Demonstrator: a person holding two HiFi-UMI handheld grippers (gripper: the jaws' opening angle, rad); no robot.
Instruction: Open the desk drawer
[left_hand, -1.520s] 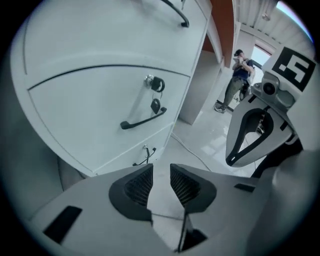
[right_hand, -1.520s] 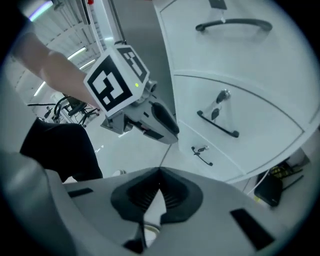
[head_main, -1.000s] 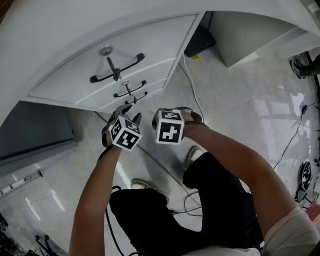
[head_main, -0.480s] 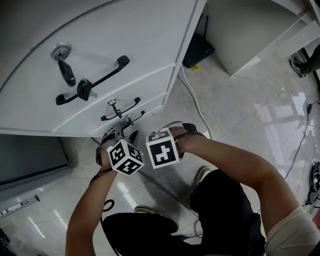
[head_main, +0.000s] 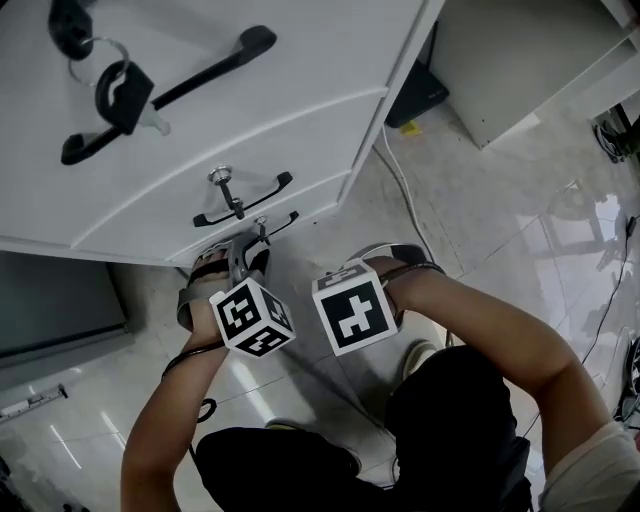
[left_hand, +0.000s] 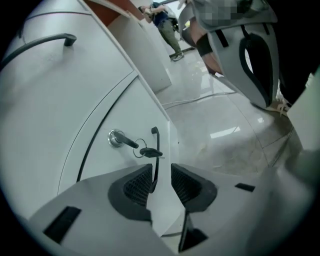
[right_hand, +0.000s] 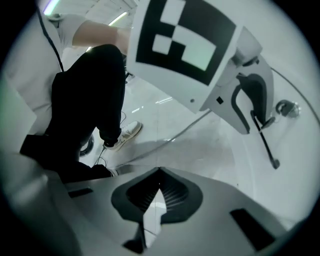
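Two grippers, three drawer handles, one white desk (head_main: 320, 60).
Right gripper (right_hand: 160, 175) is nearest, jaws pressed together, empty. Left gripper (left_hand: 161, 172) has spread jaws, just closing, astride the lowest handle (left_hand: 155, 150), not pinching; only its own view shows that. Only the head view shows the middle handle (head_main: 245, 203) and top handle (head_main: 165, 95).

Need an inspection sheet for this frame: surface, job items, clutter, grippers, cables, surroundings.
Surface: glossy pale tiled floor.
Job's things: white three-drawer desk pedestal, drawers look closed; thin black bar handle of the lowest drawer; silver lock with key beside it.
Clutter: black box and small yellow piece on the floor under the desk.
Grippers: left gripper jaws apart around the handle, have just been closing, pads not yet pressing; right gripper shut, empty.
Cables: white cable on the floor beside the pedestal.
Surroundings: a person standing far off.
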